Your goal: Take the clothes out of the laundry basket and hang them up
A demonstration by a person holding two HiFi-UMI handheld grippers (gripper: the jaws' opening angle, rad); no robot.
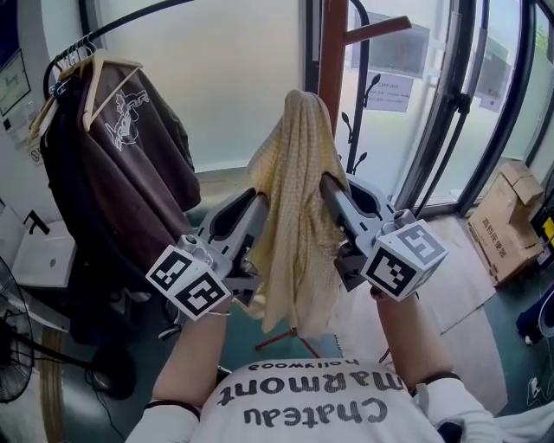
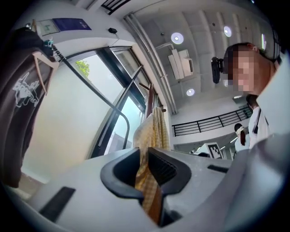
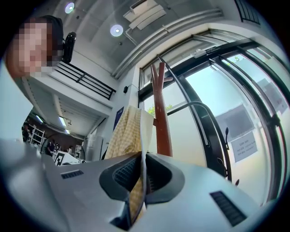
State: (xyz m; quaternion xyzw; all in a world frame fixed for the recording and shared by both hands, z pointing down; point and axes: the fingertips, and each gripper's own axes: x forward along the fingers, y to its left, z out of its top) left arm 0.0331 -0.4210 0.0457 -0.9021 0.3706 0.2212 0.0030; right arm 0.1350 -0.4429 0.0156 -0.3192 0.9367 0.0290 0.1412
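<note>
Holding a yellow checked cloth [image 1: 299, 190] from both sides, at chest height, with the two grippers close together and pointing a little upward. Pinches the left edge with the left gripper [image 1: 258, 201], jaws nearly together and pressed on the fabric, with a strip of it running down through the narrow gap between the ribbed pads [image 2: 164, 168]. Pinches the right edge with the right gripper [image 1: 327, 183], jaws closed tight on a thin fold of the same cloth. Reaches with the top of the cloth up to the reddish-brown wooden coat stand [image 1: 331, 52], just in front of its pole, perhaps laid over a peg there; cannot tell for sure. Hangs loosely below the grippers with the lower part. Seen at the left: a brown T-shirt [image 1: 130, 147] on a wooden hanger [image 1: 108, 78], hung on a black rail [image 1: 130, 22]. Seen at the right, on the floor, well apart from the cloth: a cardboard box [image 1: 506, 221].
</note>
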